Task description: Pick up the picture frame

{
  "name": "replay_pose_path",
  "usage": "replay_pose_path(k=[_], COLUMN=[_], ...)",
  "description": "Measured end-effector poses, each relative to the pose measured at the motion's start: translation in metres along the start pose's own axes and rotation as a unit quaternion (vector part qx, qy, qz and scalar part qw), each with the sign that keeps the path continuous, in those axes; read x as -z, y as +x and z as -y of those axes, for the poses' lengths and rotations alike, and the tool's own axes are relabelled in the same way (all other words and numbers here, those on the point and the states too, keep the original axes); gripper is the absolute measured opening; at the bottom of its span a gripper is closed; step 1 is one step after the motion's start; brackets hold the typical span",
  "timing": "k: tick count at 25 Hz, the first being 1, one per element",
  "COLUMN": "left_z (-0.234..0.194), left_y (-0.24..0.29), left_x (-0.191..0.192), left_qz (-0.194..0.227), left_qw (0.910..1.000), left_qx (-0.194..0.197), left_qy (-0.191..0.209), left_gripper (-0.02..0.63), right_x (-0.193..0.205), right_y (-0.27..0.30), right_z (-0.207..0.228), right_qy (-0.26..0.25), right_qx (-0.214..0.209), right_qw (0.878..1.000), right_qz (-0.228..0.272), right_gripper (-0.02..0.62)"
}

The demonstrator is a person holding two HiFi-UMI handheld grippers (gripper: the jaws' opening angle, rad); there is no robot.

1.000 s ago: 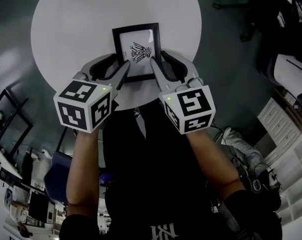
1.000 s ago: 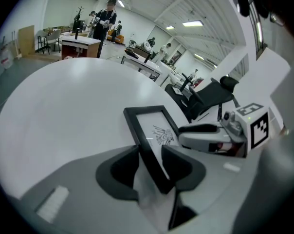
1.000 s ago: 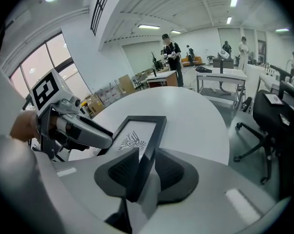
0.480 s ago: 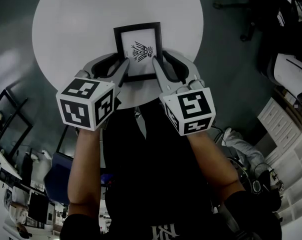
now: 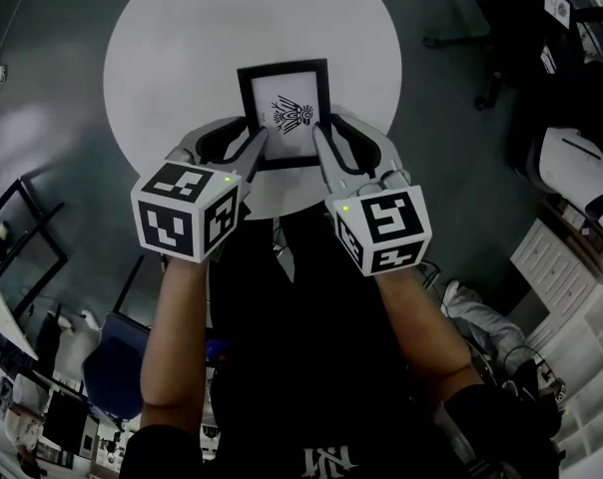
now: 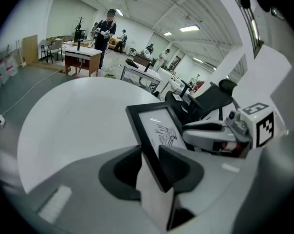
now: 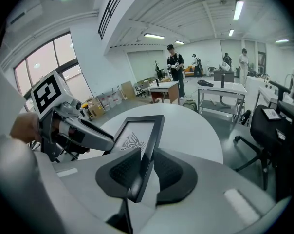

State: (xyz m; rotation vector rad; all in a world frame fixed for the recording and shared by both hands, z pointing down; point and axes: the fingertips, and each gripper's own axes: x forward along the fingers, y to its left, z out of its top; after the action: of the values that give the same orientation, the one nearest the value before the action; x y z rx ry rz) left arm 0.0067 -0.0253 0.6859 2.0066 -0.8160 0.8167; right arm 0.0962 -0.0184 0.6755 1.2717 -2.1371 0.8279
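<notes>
A black picture frame (image 5: 285, 114) with a white print of a winged figure hangs a little above the round white table (image 5: 172, 58), tilted up. My left gripper (image 5: 251, 136) is shut on its left edge near the bottom corner, and the jaws have just been closing. My right gripper (image 5: 322, 136) is shut on the right edge, and its jaws have been closing too. The left gripper view shows the frame (image 6: 154, 128) pinched between the left gripper's (image 6: 154, 165) pads. In the right gripper view the frame's edge (image 7: 148, 145) sits between the right gripper's (image 7: 144, 167) pads.
Dark office chairs (image 5: 506, 23) stand right of the table on the grey floor. White shelving (image 5: 571, 257) is at the right. Work tables (image 7: 220, 94) and standing people (image 7: 175, 65) are far behind the table.
Both grippers have closed onto the frame's side edges and risen with it. The frame has come off the tabletop.
</notes>
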Motion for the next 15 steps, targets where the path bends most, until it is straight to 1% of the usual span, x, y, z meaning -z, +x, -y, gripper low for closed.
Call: replay_pose_path(k=[3, 8, 15], left_z=[0.005, 0.018, 0.053], left_y=[-0.026, -0.077, -0.148], left_x=[-0.028, -0.084, -0.159], left_qz=[0.030, 0.083, 0.160], left_qw=[0.9995, 0.9960, 0.9851], left_qx=[-0.008, -0.029, -0.045], left_qy=[0.003, 0.016, 0.044], left_gripper=[0.118, 0.120, 0.114], right_x=[-0.029, -0.095, -0.183], right_y=[-0.013, -0.047, -0.106], right_z=[-0.009, -0.022, -0.030], right_qy=[-0.006, -0.032, -0.066], right_qx=[-0.007, -0.014, -0.008], right_qw=[1.000, 0.997, 0.990], right_qz=[0.017, 0.062, 0.126], right_gripper=[0.084, 0.080, 0.069])
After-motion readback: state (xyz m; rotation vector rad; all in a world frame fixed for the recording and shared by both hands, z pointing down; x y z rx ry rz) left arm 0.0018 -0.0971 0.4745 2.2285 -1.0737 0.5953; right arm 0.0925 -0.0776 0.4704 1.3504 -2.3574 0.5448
